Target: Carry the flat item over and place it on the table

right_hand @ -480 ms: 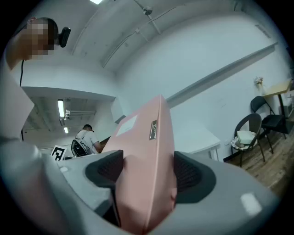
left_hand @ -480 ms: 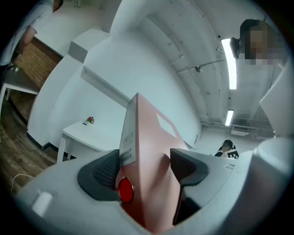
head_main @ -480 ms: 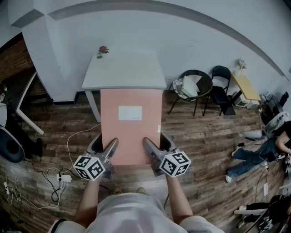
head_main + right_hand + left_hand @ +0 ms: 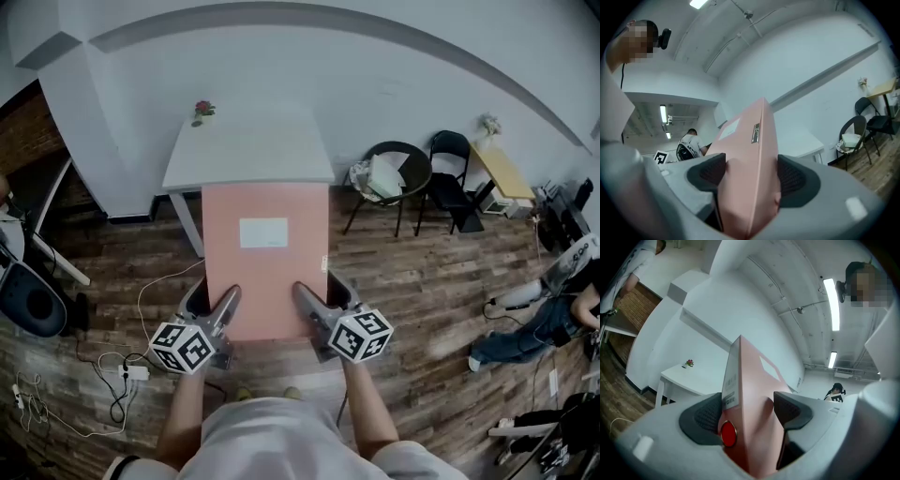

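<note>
A flat pink box (image 4: 265, 267) with a white label (image 4: 263, 232) is held level above the wooden floor. My left gripper (image 4: 223, 305) and right gripper (image 4: 309, 302) are each shut on its near edge, side by side. The box's far end reaches the near edge of a white table (image 4: 253, 150). In the left gripper view the box (image 4: 750, 376) stands edge-on between the black pads of the left gripper (image 4: 746, 413), a red round button at its left side. In the right gripper view the right gripper (image 4: 752, 176) clamps the box (image 4: 750, 136) the same way.
A small flower pot (image 4: 202, 111) sits at the table's far left corner. Two black chairs (image 4: 403, 173) and a small wooden table (image 4: 506, 173) stand at the right by the wall. Cables and a power strip (image 4: 131, 372) lie on the floor at left. A person (image 4: 553, 309) sits at far right.
The table and box sit slightly further left in the head view, and the table looks a touch nearer. Both grips on the box are unchanged.
</note>
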